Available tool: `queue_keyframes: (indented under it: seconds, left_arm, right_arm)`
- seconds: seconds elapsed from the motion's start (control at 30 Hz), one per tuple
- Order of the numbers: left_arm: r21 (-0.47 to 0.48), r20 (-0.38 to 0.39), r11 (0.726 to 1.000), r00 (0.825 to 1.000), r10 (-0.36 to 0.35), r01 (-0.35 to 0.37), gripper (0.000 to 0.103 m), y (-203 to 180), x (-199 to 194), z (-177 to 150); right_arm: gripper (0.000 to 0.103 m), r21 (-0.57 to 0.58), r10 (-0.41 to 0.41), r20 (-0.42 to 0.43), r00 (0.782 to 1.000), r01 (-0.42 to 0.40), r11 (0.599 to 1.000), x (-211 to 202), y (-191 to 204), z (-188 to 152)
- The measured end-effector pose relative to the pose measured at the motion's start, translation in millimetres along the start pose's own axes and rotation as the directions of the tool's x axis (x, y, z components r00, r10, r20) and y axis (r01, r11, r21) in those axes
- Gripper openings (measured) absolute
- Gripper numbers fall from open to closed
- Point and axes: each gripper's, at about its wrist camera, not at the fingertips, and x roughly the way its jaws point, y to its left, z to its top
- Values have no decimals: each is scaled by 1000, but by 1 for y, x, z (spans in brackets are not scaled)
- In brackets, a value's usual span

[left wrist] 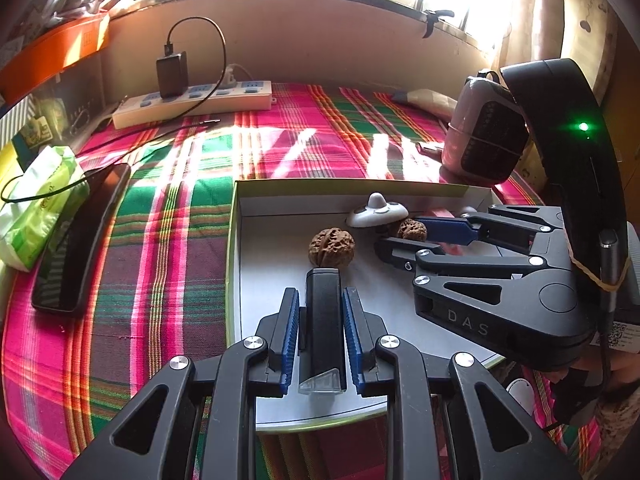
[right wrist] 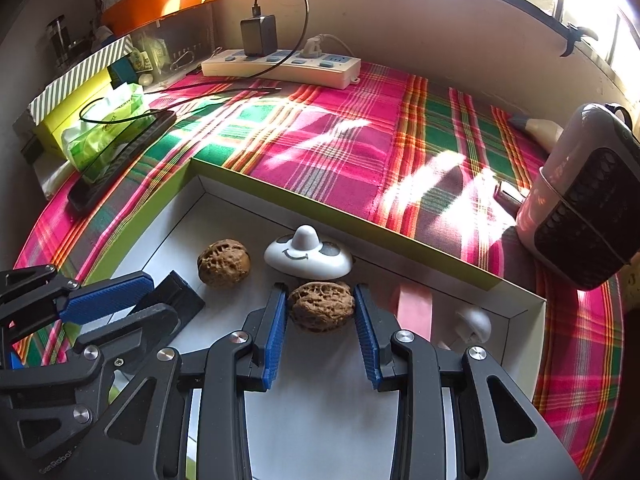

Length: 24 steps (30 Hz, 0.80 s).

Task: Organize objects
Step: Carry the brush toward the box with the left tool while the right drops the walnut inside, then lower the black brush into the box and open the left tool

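Observation:
An open box with a white inside and green walls (left wrist: 236,240) (right wrist: 188,184) lies on the plaid cloth. My left gripper (left wrist: 322,292) (right wrist: 164,300) is shut on a black block with a clear end (left wrist: 324,320) (right wrist: 180,300), just above the box floor. Right in front of it lies a loose walnut (left wrist: 331,248) (right wrist: 224,262). My right gripper (right wrist: 320,288) (left wrist: 400,234) is shut on a second walnut (right wrist: 322,306) (left wrist: 412,229), low in the box. A white smiley-face toy (left wrist: 376,212) (right wrist: 308,256) rests just beyond it by the far wall.
A pink strip (right wrist: 414,308) and a white knob (right wrist: 474,322) lie in the box's right corner. On the cloth are a power strip with charger (left wrist: 192,104), a phone (left wrist: 80,236), a green tissue pack (left wrist: 36,204) and a small heater (left wrist: 484,136).

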Motion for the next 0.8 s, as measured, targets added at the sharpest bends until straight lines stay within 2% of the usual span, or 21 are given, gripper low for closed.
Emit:
queue_keyframes:
  seconds: [0.8]
  left_arm:
    - [12, -15, 1000, 1000, 26, -26, 21, 0, 5, -1]
  right_arm:
    - [36, 21, 2, 12, 1000, -2, 1000, -2, -2, -4]
